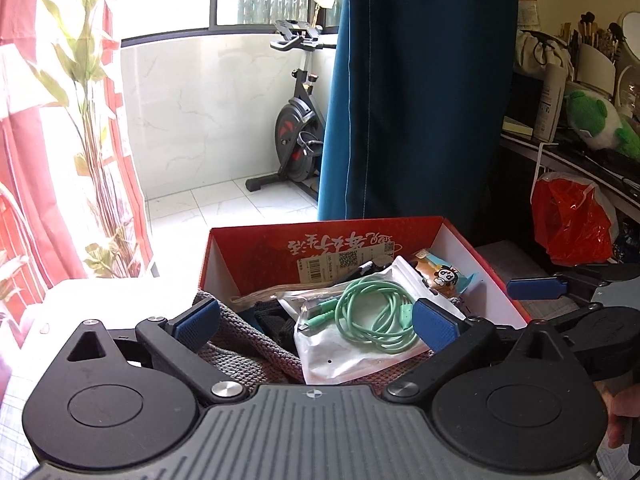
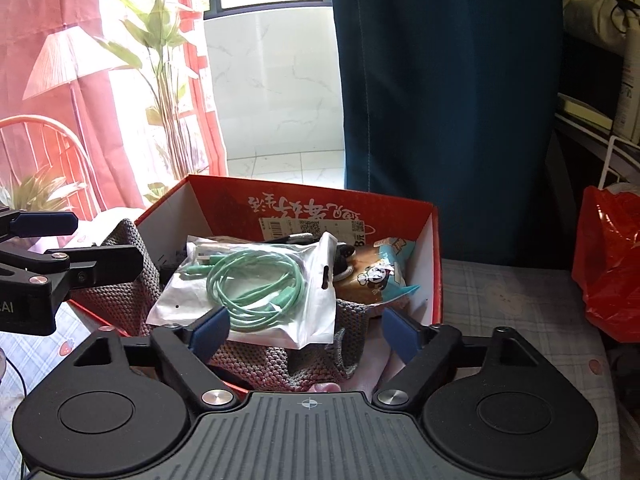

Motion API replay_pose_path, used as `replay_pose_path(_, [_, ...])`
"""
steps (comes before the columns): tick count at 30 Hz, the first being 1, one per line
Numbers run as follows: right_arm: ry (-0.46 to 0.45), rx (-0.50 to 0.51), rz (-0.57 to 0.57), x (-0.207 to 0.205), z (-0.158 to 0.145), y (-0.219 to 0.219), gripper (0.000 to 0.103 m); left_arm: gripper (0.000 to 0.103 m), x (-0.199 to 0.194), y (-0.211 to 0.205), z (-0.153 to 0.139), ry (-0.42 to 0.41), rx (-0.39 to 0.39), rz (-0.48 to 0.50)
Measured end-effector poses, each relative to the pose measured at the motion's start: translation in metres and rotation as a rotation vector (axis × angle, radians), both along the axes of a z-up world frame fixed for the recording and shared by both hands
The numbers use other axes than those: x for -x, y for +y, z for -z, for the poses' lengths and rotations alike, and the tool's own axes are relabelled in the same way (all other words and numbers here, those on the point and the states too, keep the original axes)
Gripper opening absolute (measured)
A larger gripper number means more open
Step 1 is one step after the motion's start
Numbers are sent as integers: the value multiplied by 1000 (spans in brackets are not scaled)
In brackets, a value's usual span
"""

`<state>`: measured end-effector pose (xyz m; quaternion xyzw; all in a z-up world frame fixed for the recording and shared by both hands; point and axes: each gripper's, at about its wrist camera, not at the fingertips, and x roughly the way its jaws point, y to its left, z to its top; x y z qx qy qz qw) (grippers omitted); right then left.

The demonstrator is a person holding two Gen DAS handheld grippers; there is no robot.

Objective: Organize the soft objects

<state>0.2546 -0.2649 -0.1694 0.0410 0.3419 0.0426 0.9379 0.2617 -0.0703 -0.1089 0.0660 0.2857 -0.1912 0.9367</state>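
A red cardboard box (image 1: 256, 240) (image 2: 434, 240) stands on the bed. In it lie a grey knitted cloth (image 1: 240, 344) (image 2: 120, 288), a clear bag with a coiled mint-green cable (image 1: 372, 316) (image 2: 256, 280), a cartoon snack packet (image 1: 444, 276) (image 2: 380, 272) and a black item. My left gripper (image 1: 316, 324) is open and empty, its jaws spread over the box's near edge. My right gripper (image 2: 306, 330) is open and empty, just in front of the cable bag. Each gripper shows at the edge of the other's view.
A blue curtain (image 1: 408, 88) hangs behind the box. A red plastic bag (image 1: 572, 220) (image 2: 612, 264) hangs at the right under a cluttered shelf with a green plush toy (image 1: 600, 120). An exercise bike (image 1: 296, 120), a plant (image 1: 92, 128) and red curtains stand at the left.
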Motion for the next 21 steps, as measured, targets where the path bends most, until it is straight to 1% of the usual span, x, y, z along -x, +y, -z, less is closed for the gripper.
replay_pose_path(1, [-13,1,-2,5,-4,1,97,103,5,1,-3,-8,-4,-7])
replay_pose_path(2, [-23,2,-4,9,-8,2,101,103,10,3,-7,-16,-6,-16])
replay_pose_path(3, [-32,1,-5,14,-11,3,102,103,14,4,-10,-23,-9,-27])
replay_pose_path(5, [-49,-5,-4,23,-19,5,102,103,24,7,-18,-42,-7,-47])
replay_pose_path(8, [-84,0,-6,42,-35,7,102,103,41,18,-34,-56,37,-63])
replay_pose_path(9, [-99,-8,-7,49,-41,7,102,103,46,20,-40,-57,39,-66])
replay_pose_path(10, [-118,-27,-9,57,-46,6,103,103,52,22,-46,-63,28,-77])
replay_pose_path(12, [-161,-61,-5,75,-59,3,103,103,70,24,-58,-102,8,-83])
replay_pose_path(14, [-197,-58,18,94,-72,2,103,103,90,30,-70,-144,11,-82])
replay_pose_path(17, [-221,-55,44,115,-90,0,103,103,111,36,-82,-162,21,-97])
replay_pose_path(19, [-253,-63,57,132,-101,-2,103,103,123,37,-89,-183,5,-114])
replay_pose_path(21, [-281,-47,73,146,-112,-1,103,103,136,37,-95,-221,-13,-116])
